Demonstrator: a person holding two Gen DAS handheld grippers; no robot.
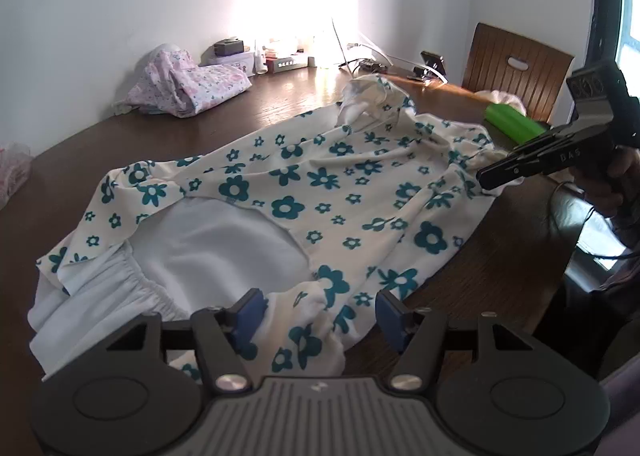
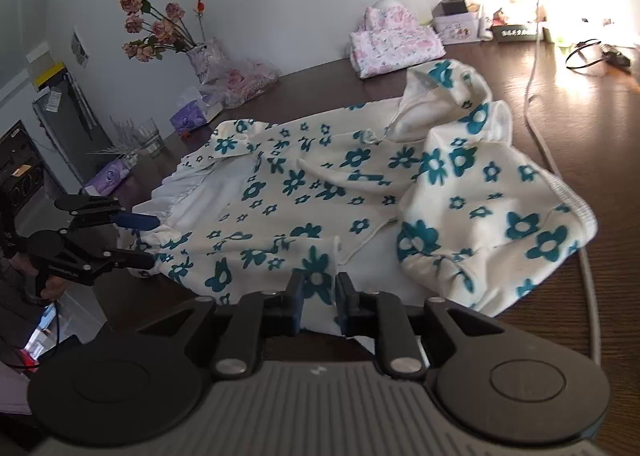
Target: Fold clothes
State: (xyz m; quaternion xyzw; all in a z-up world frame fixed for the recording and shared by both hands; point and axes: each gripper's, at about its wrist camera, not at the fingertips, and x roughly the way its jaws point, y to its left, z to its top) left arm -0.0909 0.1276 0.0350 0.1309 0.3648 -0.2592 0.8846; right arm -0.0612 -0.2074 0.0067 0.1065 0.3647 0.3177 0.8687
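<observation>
A cream hooded sweatshirt with teal flowers lies spread on the dark wooden table, its hood toward the far wall and its white lining showing at the hem. My left gripper stands at the hem end with a bunched corner of the cloth between its wide-apart blue pads, which do not visibly press it. At the garment's other near edge, my right gripper has its jaws nearly together, pinching the fabric edge.
Folded pink clothes and small boxes sit by the wall. A green roll lies before a wooden chair. A vase of flowers, a glass and tissue packs stand left; a cable runs right.
</observation>
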